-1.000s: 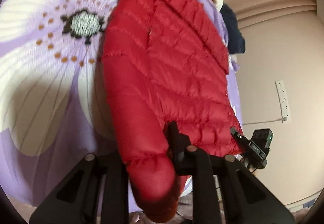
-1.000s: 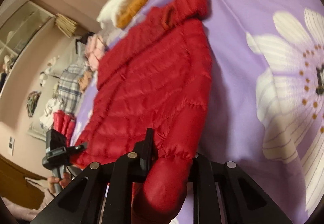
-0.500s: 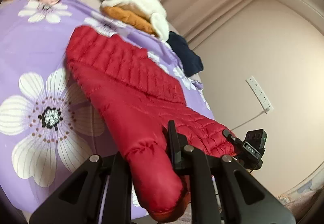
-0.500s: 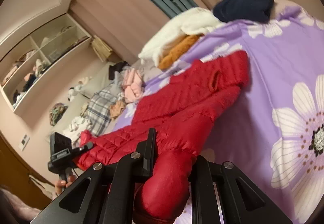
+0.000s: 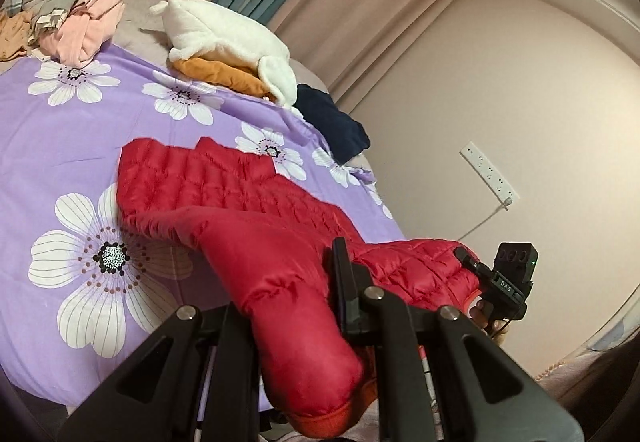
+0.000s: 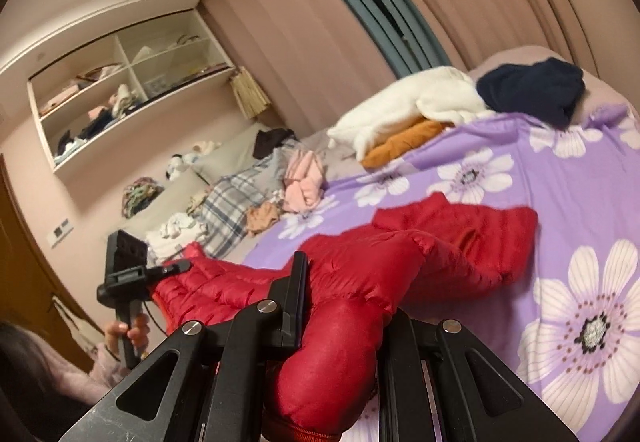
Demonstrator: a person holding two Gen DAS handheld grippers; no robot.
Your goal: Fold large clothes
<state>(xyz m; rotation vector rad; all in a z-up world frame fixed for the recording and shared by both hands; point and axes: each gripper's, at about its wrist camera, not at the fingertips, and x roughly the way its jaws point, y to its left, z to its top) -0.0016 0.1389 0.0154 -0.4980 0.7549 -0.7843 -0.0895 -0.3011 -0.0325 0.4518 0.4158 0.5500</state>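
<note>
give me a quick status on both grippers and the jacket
Left gripper, right gripper each shut on a sleeve. Red jacket half-lifted off bedspread. Nothing blocking.

The red jacket [image 5: 248, 210] is quilted, puffy cloth with a slight sheen, its sleeve smoother than the stitched body. It lies on a bed sheet [image 5: 48, 146] of smooth matt purple cloth printed with white flowers, near a fluffy white fleece [image 5: 224, 38] and a matt navy garment [image 5: 336, 122]. Both grippers' fingers [image 6: 294, 302] look like matt black plastic with bright metal screw heads.
</note>
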